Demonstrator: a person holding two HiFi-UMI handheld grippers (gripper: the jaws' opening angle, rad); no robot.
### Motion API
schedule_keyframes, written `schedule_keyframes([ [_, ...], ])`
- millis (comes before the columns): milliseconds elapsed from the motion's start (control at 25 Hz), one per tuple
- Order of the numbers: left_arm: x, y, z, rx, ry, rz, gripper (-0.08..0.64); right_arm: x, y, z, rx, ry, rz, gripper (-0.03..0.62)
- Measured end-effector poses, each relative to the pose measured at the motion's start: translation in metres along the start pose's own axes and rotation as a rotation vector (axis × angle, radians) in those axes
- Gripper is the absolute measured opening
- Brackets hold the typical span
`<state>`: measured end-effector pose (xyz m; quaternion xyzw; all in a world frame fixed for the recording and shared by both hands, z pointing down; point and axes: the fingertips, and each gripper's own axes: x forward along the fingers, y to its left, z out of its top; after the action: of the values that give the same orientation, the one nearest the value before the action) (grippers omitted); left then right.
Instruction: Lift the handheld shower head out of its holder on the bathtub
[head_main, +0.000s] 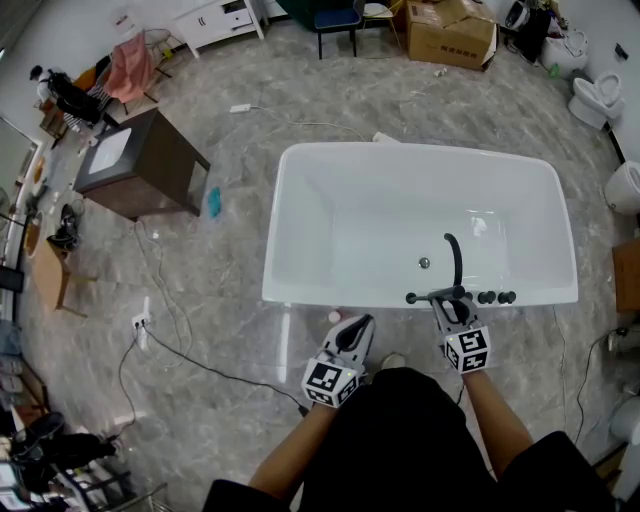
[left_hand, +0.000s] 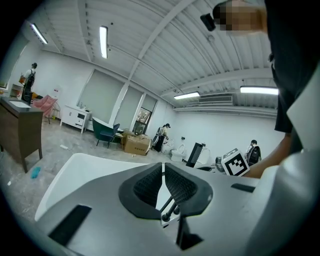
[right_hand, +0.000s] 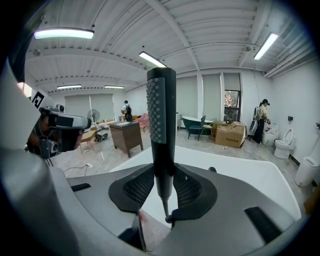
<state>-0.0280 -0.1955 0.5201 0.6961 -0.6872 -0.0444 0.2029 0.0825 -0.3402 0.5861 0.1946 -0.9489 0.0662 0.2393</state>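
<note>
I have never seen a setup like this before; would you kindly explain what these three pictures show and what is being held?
There is no robot here: a person holds a two-jaw gripper in each hand. The head view comes from a camera on the person's head, looking steeply down at a white bathtub with a black faucet on its near rim. The other two pictures come from cameras riding on the grippers, each looking along its own jaws. The left gripper is shut with nothing between its jaws, just in front of the tub. The right gripper is closed on the handheld shower head, a black stick that stands upright between its pads. A dark cabinet and a cardboard box stand on the floor beyond.
</note>
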Motion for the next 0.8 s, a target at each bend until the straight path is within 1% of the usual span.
schedule_keyframes([
  [280,0.001,-0.004,-0.003,0.005,-0.001,0.004,0.017,-0.002,0.0,-0.002,-0.005,-0.009,0.011,0.107],
  [440,0.0,-0.002,-0.001,0.002,-0.002,0.009,0.017,-0.002,0.001,0.001,0.0,-0.014,0.011,0.107],
  [640,-0.001,0.004,-0.003,-0.012,0.012,0.034,0.017,-0.002,0.001,0.002,-0.004,-0.015,0.013,0.107],
  [800,-0.004,0.008,-0.004,-0.007,0.008,0.033,0.017,0.003,0.004,0.001,-0.006,-0.013,0.018,0.107],
])
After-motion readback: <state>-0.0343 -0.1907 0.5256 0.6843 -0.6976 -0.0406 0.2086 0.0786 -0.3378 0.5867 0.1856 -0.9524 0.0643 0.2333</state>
